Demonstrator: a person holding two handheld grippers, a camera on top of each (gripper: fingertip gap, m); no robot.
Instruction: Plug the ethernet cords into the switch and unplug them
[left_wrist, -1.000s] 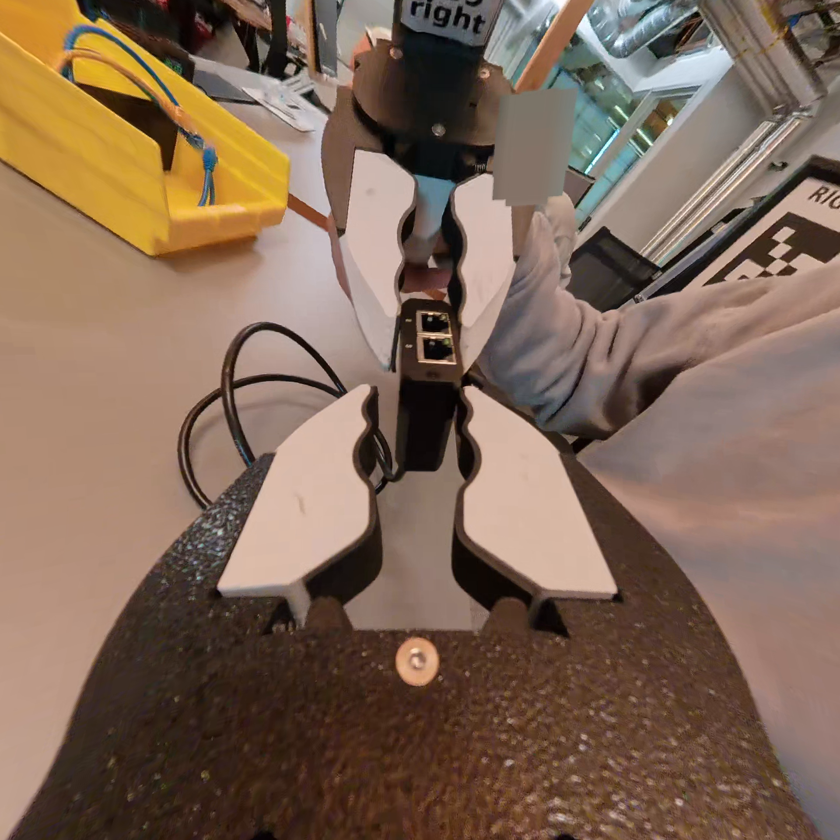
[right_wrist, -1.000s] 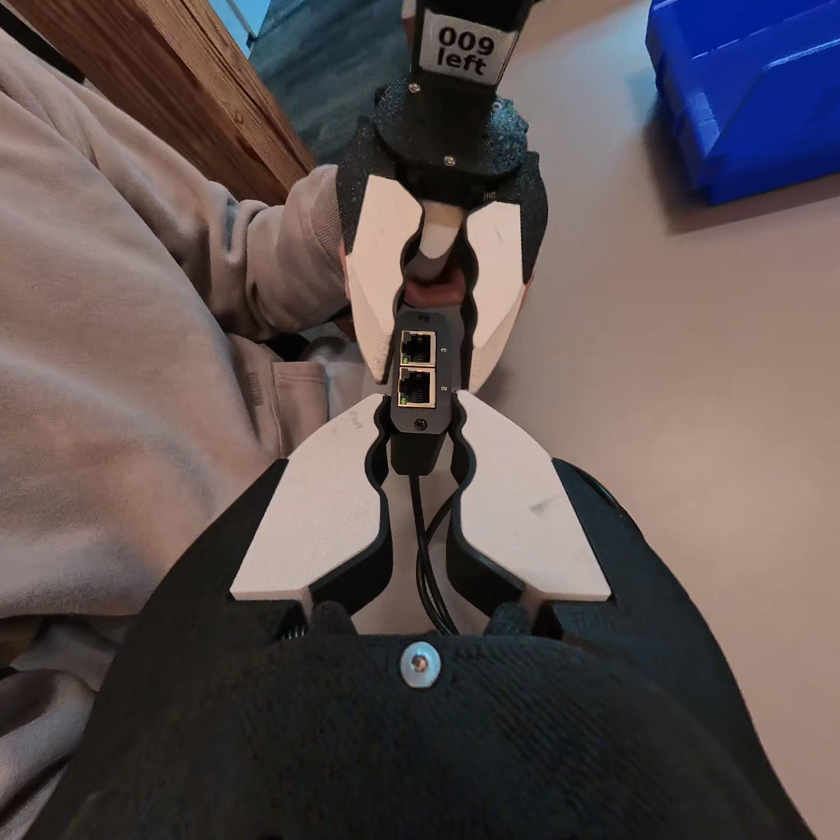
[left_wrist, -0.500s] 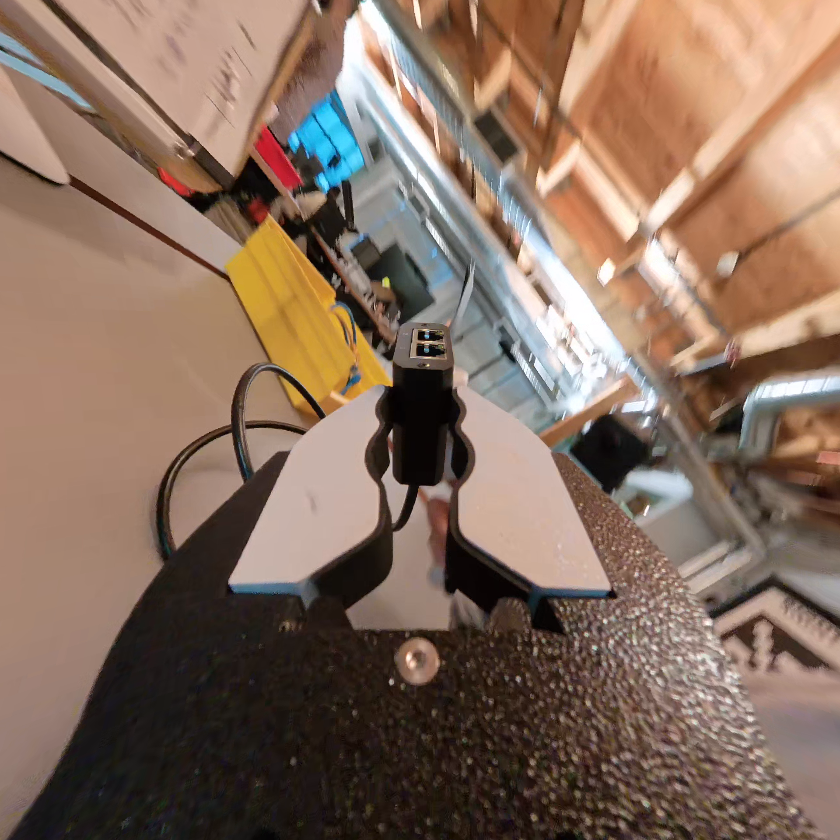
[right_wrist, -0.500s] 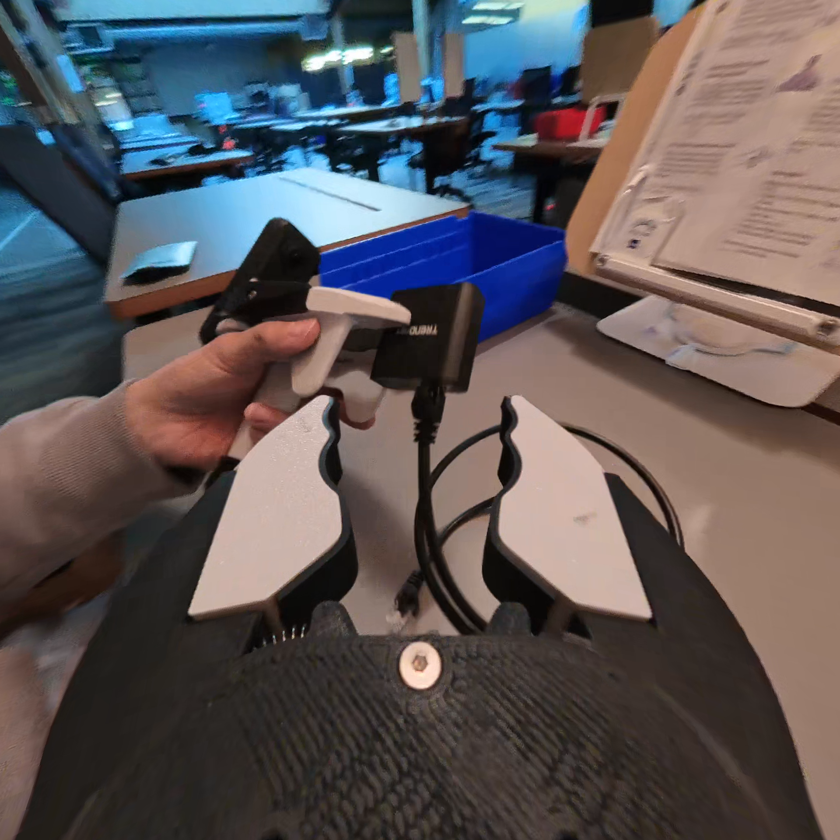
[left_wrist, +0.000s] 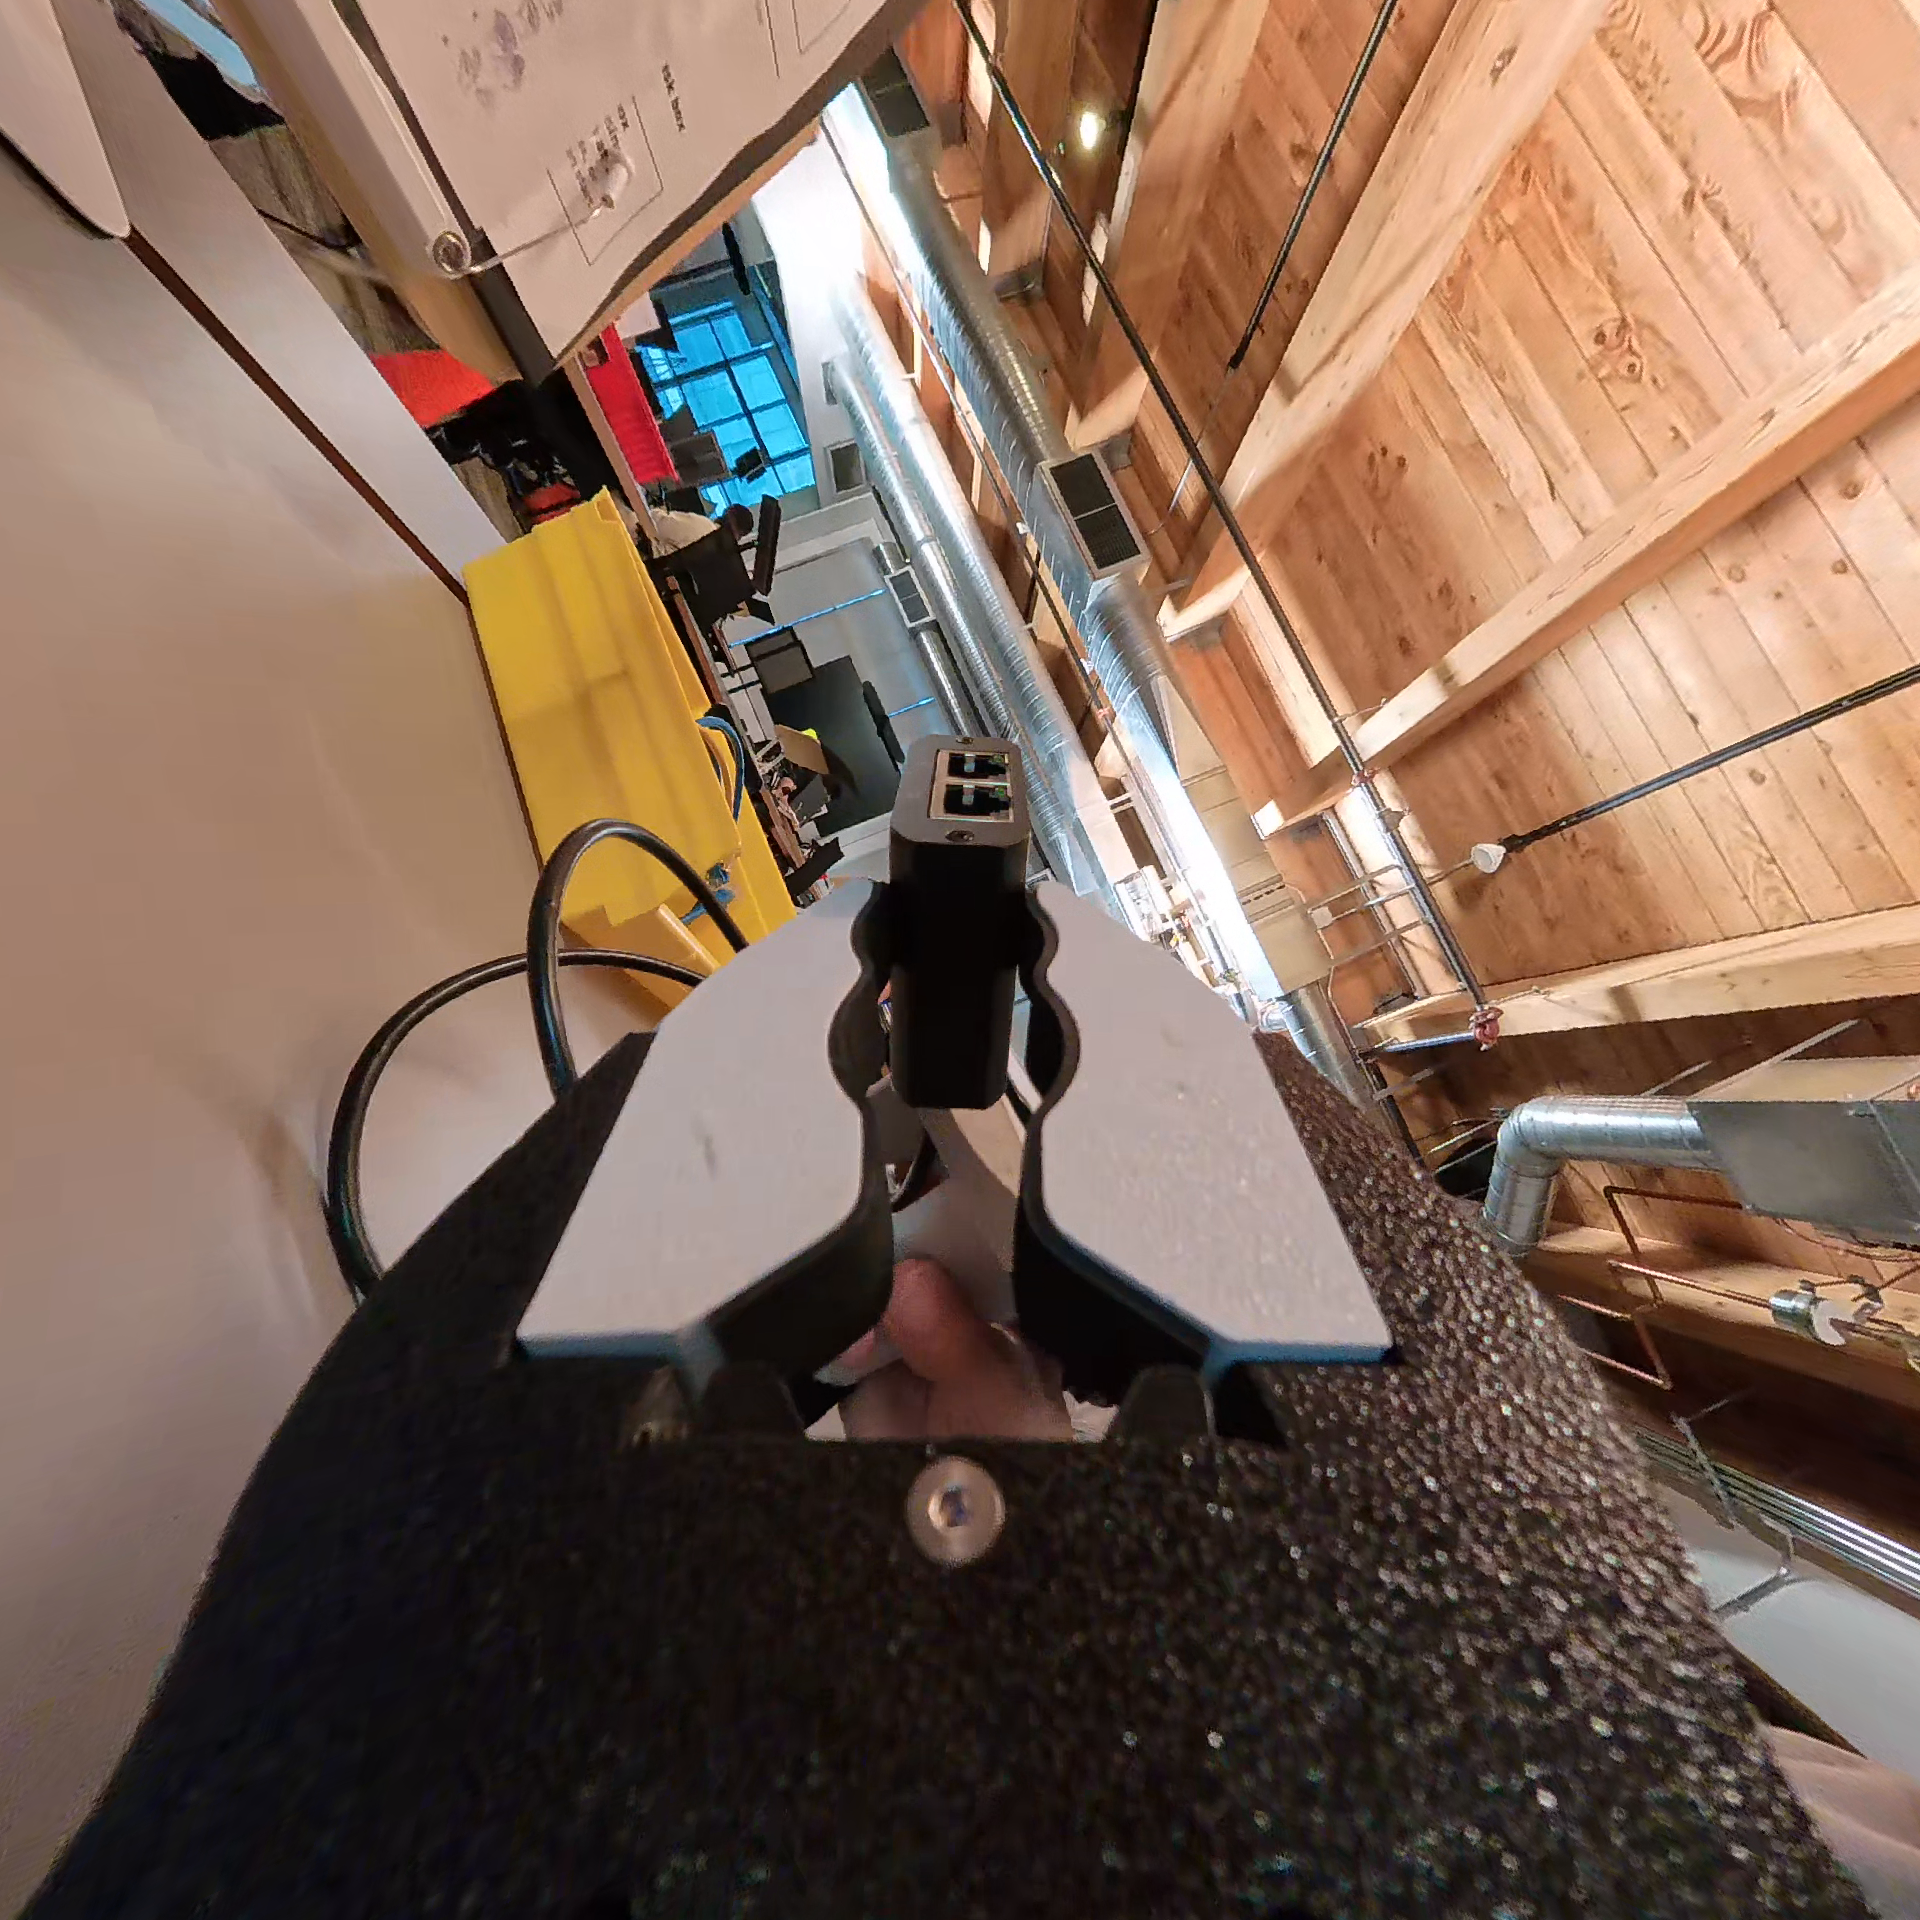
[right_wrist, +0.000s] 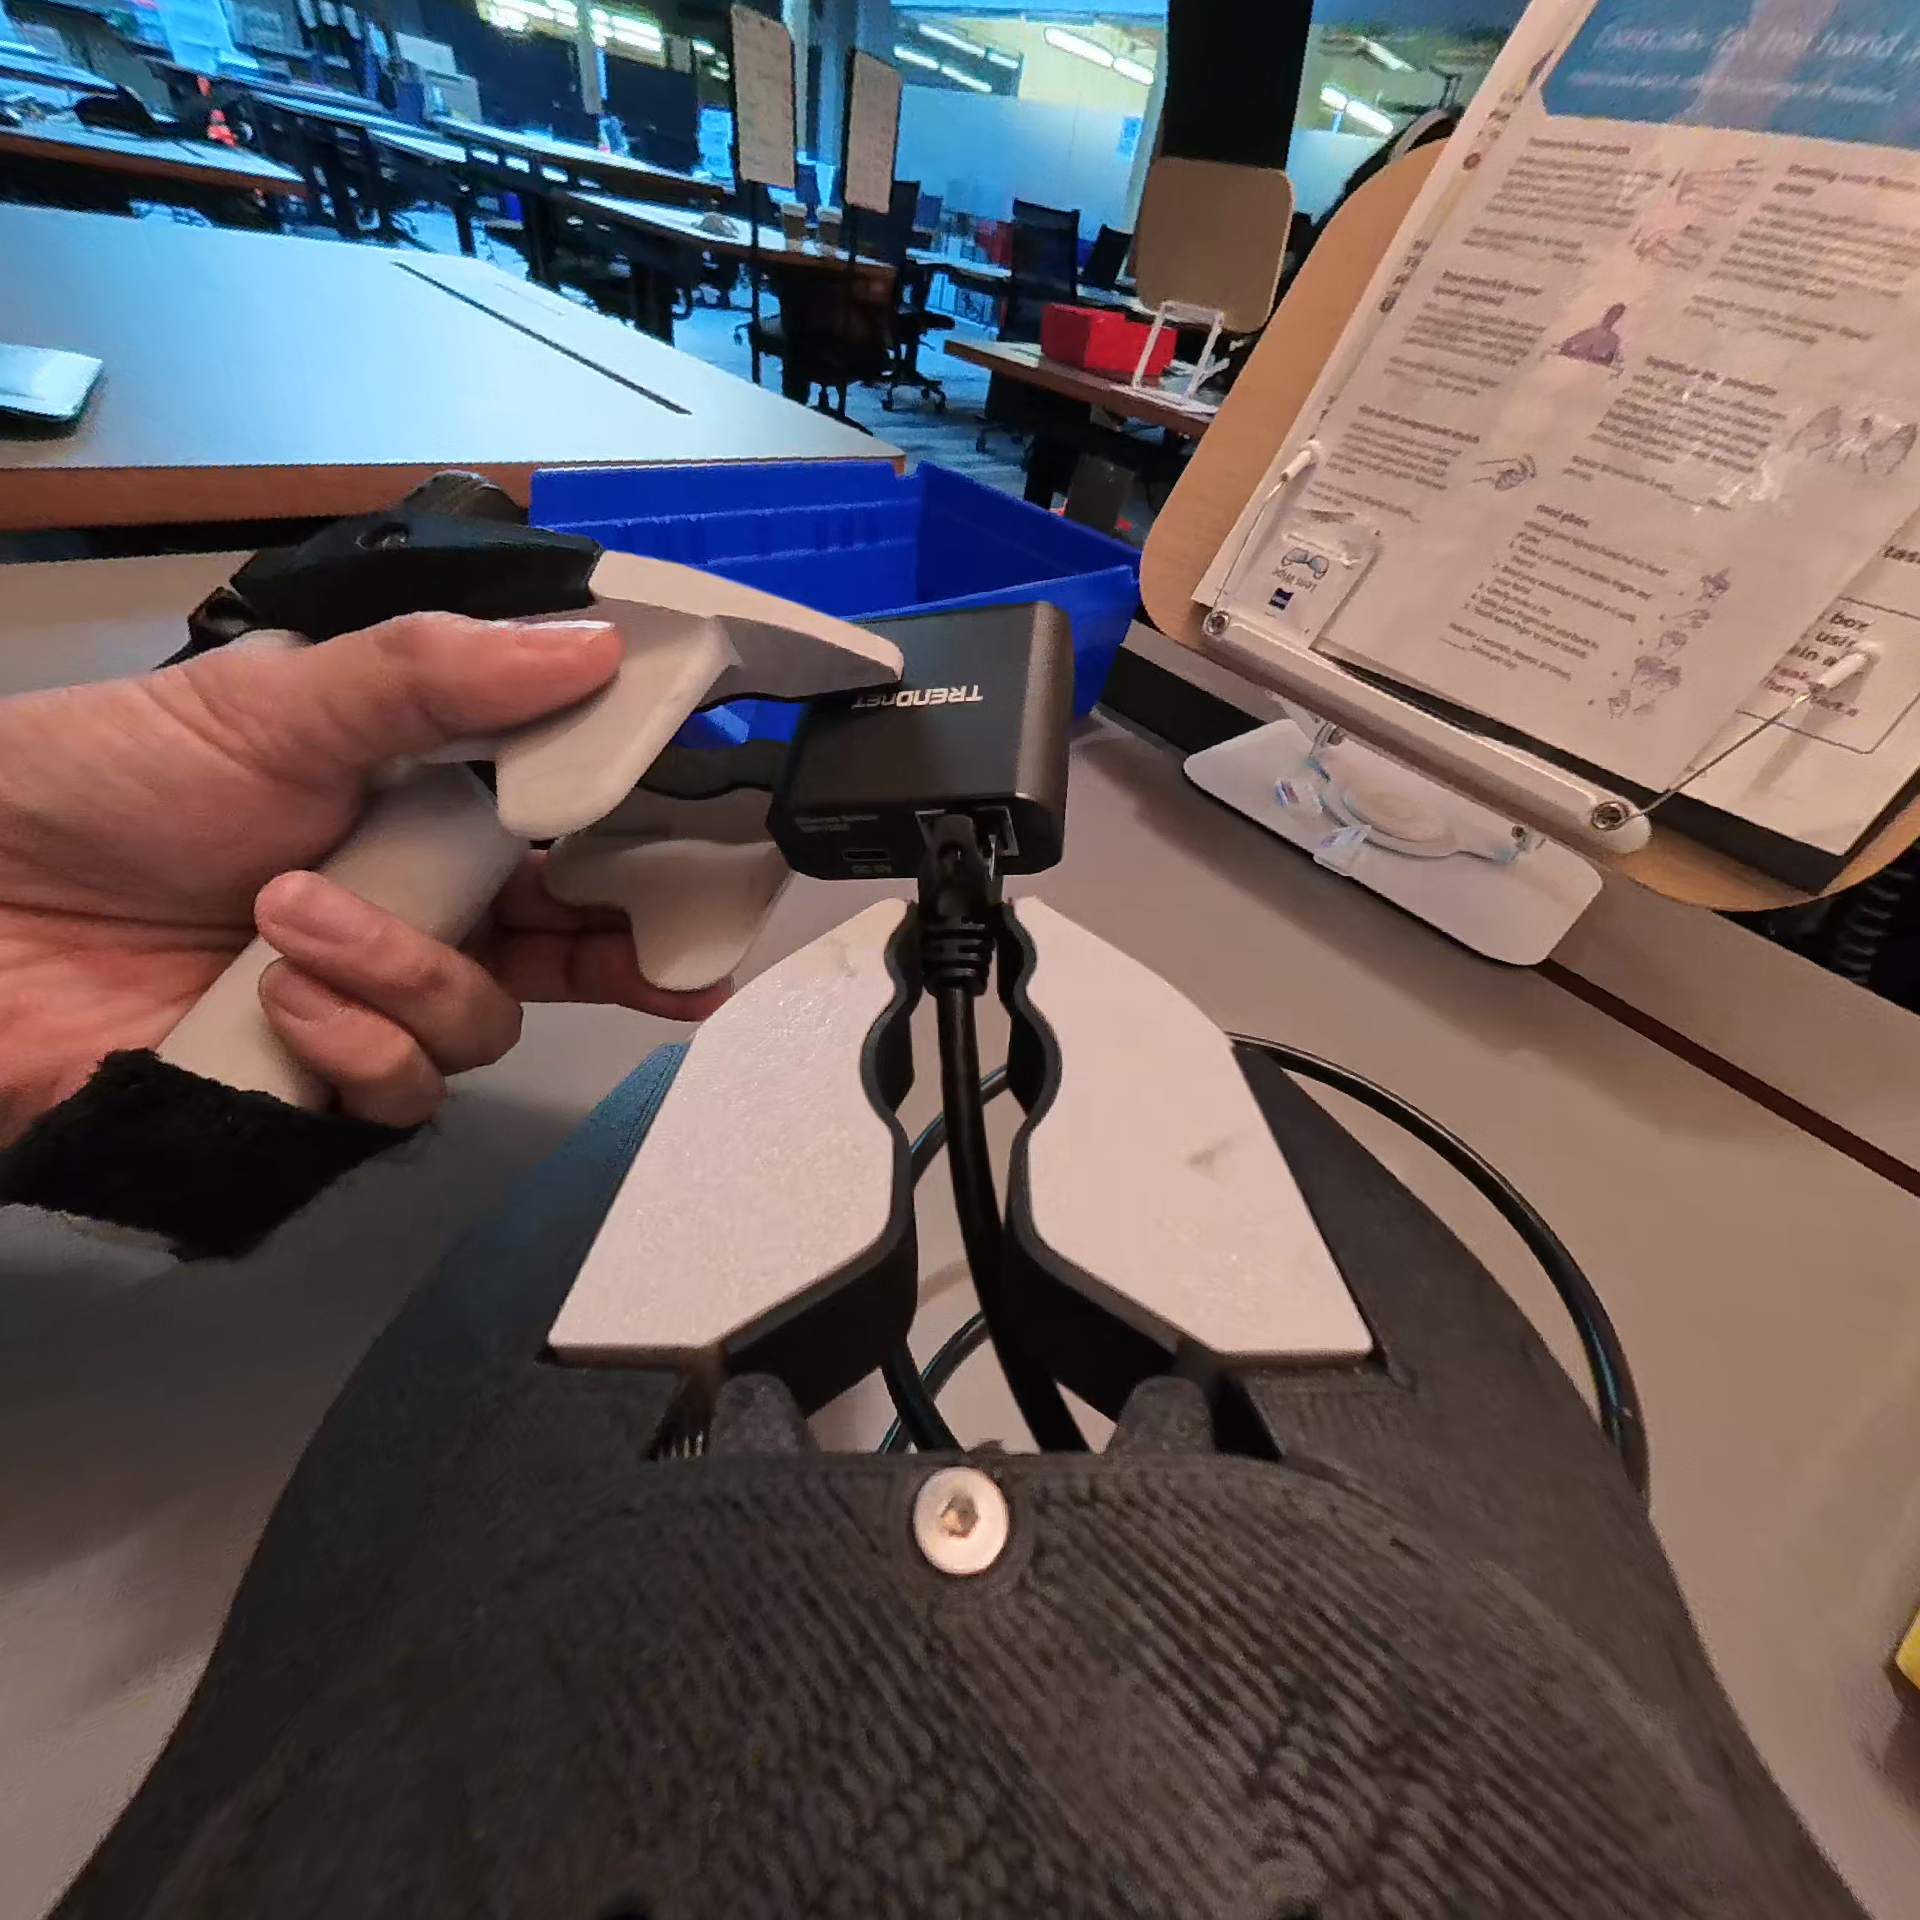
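Note:
My left gripper is shut on the black switch and holds it lifted off the table, with two empty ports on its far end. In the right wrist view a hand holds that left gripper side-on, its fingers clamped on the switch. A black ethernet cord is plugged into the switch's near face. My right gripper is closed around the cord's plug boot just below the switch. The cord's slack loops on the table.
A blue bin stands behind the switch. A tilted stand with printed sheets is at the right. A yellow bin holding blue cable sits at the table's far side. The beige table carries the black cord loop. Tip to tip, the grippers are about 4 centimetres apart.
One second ago both grippers held the switch. My right gripper let go, opened and backed off, then closed on the cord's plug. My left gripper swung the switch upward.

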